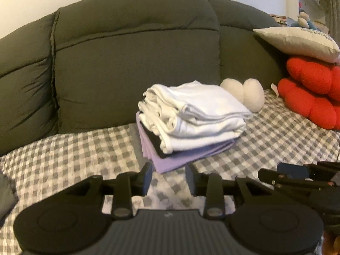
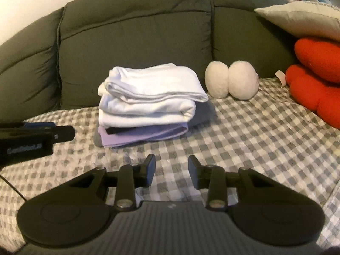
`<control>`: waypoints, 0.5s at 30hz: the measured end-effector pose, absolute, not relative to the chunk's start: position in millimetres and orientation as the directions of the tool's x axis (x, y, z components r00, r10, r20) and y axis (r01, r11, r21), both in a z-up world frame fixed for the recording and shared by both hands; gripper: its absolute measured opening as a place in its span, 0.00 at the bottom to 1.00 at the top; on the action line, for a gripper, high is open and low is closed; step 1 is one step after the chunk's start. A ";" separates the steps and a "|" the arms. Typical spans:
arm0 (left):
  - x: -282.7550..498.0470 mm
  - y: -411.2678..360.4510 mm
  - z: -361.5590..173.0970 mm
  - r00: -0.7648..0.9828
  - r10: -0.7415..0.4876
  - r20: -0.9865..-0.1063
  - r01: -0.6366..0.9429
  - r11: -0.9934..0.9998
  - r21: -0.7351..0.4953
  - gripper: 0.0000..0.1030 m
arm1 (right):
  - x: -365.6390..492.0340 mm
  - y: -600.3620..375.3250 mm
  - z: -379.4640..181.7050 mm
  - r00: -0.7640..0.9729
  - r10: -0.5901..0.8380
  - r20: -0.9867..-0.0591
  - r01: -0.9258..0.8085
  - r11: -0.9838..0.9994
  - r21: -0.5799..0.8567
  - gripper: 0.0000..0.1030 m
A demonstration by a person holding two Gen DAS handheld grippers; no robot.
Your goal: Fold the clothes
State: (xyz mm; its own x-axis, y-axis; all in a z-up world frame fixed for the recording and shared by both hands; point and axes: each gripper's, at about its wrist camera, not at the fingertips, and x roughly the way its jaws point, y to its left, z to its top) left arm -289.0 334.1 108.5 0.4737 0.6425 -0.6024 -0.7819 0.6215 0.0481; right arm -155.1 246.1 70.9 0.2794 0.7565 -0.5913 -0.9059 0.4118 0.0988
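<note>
A stack of folded clothes sits on the checked blanket (image 1: 63,153) on the sofa seat: white garments (image 1: 197,114) on top, a thin black piece and a folded purple garment (image 1: 182,155) below. The stack also shows in the right wrist view, the white garments (image 2: 148,99) over the purple one (image 2: 144,136). My left gripper (image 1: 169,177) is open and empty, just in front of the stack. My right gripper (image 2: 171,171) is open and empty, a little nearer than the stack. Each gripper shows at the edge of the other's view.
The dark green sofa back (image 1: 136,48) rises behind the stack. Two white fluffy balls (image 2: 231,80) lie right of it. A red cushion (image 2: 314,78) and a beige pillow (image 2: 301,19) are at the far right. A dark item (image 1: 5,195) lies at the left edge.
</note>
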 end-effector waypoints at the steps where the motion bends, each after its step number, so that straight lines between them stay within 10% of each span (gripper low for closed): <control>1: -289.2 332.6 108.2 0.468 0.647 -0.602 -0.785 0.617 0.053 0.34 | -155.5 245.9 71.3 0.279 0.758 -0.589 -0.907 0.409 0.097 0.37; 15: -285.9 326.8 108.7 0.450 0.673 -0.587 -0.792 0.604 0.086 0.53 | -154.2 247.0 72.9 0.282 0.776 -0.565 -0.911 0.402 0.097 0.45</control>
